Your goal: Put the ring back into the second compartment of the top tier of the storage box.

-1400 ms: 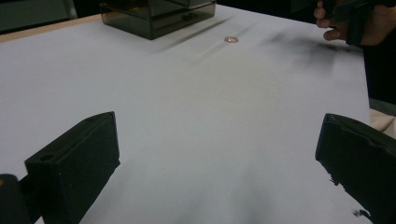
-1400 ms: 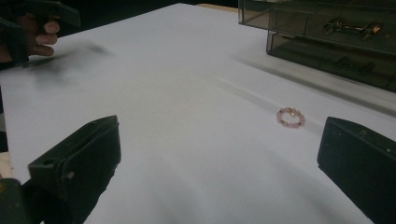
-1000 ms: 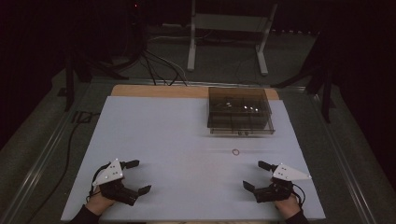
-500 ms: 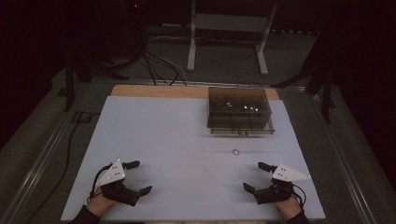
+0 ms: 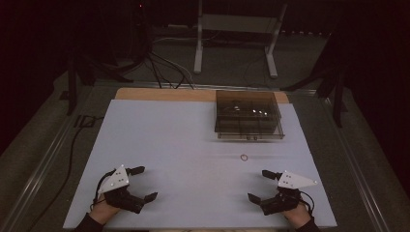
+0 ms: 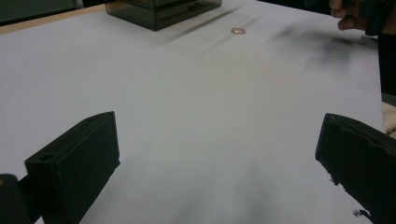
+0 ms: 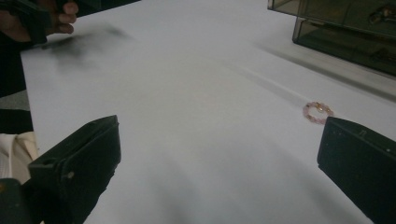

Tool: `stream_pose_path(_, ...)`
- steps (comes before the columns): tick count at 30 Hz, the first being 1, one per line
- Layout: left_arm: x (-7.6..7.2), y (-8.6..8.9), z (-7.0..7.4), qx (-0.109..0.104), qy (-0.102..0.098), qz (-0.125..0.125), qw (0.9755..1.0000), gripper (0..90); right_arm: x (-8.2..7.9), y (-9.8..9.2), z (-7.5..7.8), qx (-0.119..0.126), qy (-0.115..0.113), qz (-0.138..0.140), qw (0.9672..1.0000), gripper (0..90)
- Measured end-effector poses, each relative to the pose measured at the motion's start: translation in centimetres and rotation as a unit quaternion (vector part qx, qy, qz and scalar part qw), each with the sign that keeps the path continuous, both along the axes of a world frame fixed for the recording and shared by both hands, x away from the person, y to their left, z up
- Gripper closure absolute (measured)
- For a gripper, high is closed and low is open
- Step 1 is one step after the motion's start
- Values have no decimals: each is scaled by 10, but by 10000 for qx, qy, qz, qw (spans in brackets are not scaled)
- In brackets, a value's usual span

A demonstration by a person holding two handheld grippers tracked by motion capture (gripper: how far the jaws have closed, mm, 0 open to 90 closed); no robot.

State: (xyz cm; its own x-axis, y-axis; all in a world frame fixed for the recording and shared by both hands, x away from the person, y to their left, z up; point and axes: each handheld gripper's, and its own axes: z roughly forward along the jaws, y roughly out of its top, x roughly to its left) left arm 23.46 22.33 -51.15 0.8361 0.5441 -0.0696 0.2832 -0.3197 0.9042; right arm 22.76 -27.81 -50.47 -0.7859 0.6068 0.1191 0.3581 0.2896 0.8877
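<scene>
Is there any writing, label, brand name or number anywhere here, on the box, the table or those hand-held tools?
No readable text anywhere.
Dark see-through plastic drawer box: no label visible.
White table cover: blank.
Small pink beaded ring: no markings.
Grey three-cornered plates on the left gripper and right gripper: a few small dots, no letters.

Table (image 5: 159, 145): white top; a wood strip at the far edge
Box (image 5: 247, 115): dark, see-through; sits far right
Ring (image 5: 244, 157): small, pink, maybe beads; lies just in front of the box
</scene>
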Motion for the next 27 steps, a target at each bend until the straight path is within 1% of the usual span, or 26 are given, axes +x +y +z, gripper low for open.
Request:
stream_pose_path(4,0,0,0,-21,7,5,10000,8,0,2,3,40,-21,21,10000,0)
stream_pose_path(7,0,1,0,-20,19,-2,10000,8,-1,4,9,95,-104,25,9999,0)
stream_pose_path(15,0,2,0,-42,16,-2,10000,8,-1,6,16,139,-162,38,9998,0)
stream_pose_path(18,0,2,0,-45,26,-1,10000,8,-1,7,17,115,-183,25,9998,0)
stream_pose_path(20,0,2,0,-53,34,-12,10000,8,0,7,18,207,-202,-1,9996,0)
stream_pose_path(27,0,2,0,-60,33,-30,10000,8,3,8,22,192,-270,-38,9994,0)
